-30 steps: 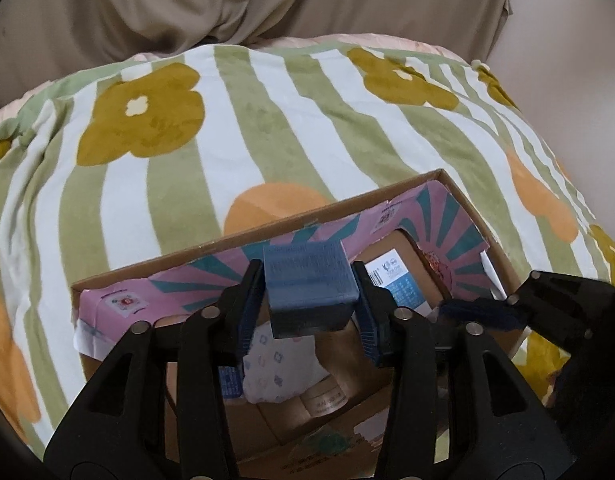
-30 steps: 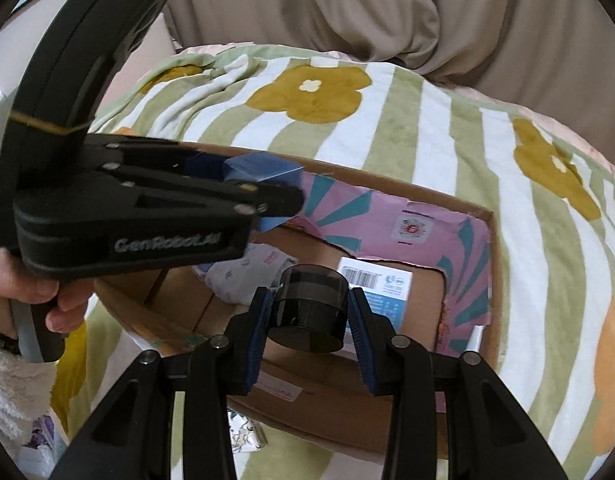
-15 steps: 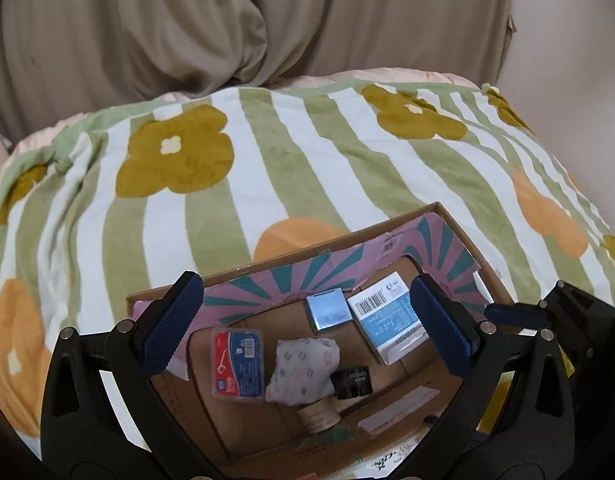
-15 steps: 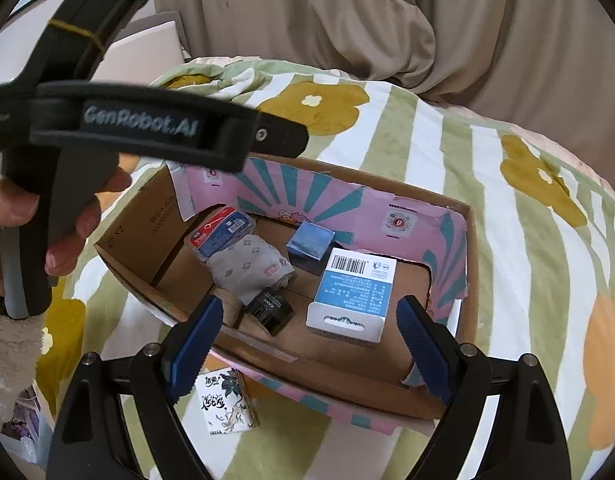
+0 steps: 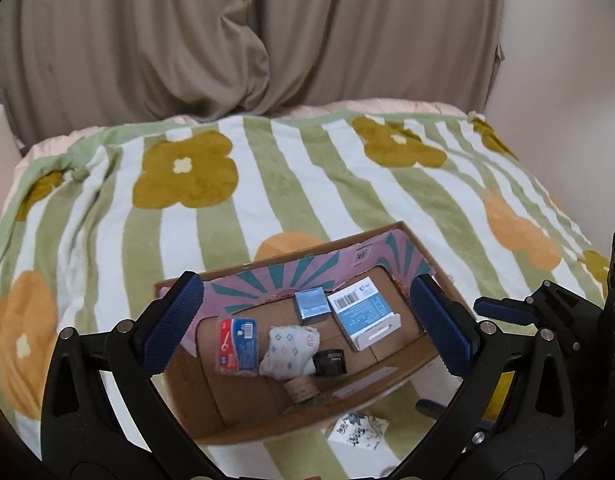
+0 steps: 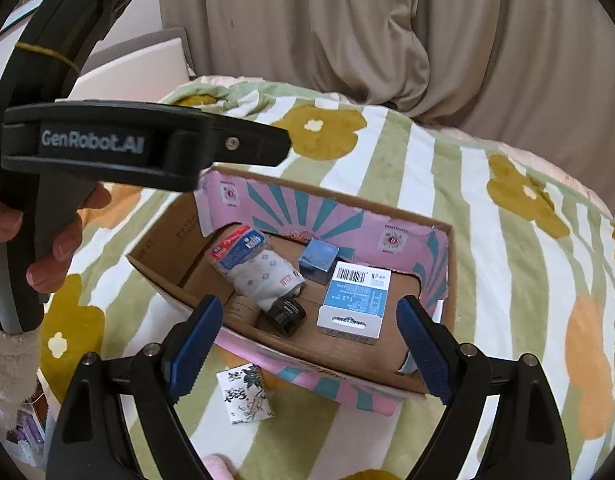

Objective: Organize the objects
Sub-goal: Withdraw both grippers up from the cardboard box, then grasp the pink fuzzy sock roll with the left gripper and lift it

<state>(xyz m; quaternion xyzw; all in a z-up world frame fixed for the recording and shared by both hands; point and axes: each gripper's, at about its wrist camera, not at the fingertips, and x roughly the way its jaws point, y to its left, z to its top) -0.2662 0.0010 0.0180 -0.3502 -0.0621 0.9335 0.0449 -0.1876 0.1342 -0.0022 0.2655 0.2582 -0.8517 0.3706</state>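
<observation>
An open cardboard box [image 5: 423,258] [image 6: 451,264] with a pink and teal inner flap sits on the blanket. Inside lie a small blue box [image 5: 312,305] [image 6: 318,258], a white and blue carton [image 5: 363,312] [image 6: 355,300], a black jar [image 5: 329,362] [image 6: 285,312], a patterned white pouch [image 5: 289,350] [image 6: 267,276], a red and blue packet [image 5: 237,344] [image 6: 237,248] and a tan roll [image 5: 301,388]. My left gripper [image 5: 307,328] is open and empty above the box. My right gripper [image 6: 307,350] is open and empty over the box's near wall.
A small white packet with dark drawings [image 5: 361,430] [image 6: 245,398] lies on the blanket just outside the box's near wall. The green striped flower blanket [image 5: 291,176] covers the bed. Beige curtains [image 5: 227,40] hang behind. The left gripper's body [image 6: 107,148] crosses the right wrist view.
Both grippers opened and pulled up and back. The left let go of the small blue box and the right let go of the black jar; both now lie in the box.
</observation>
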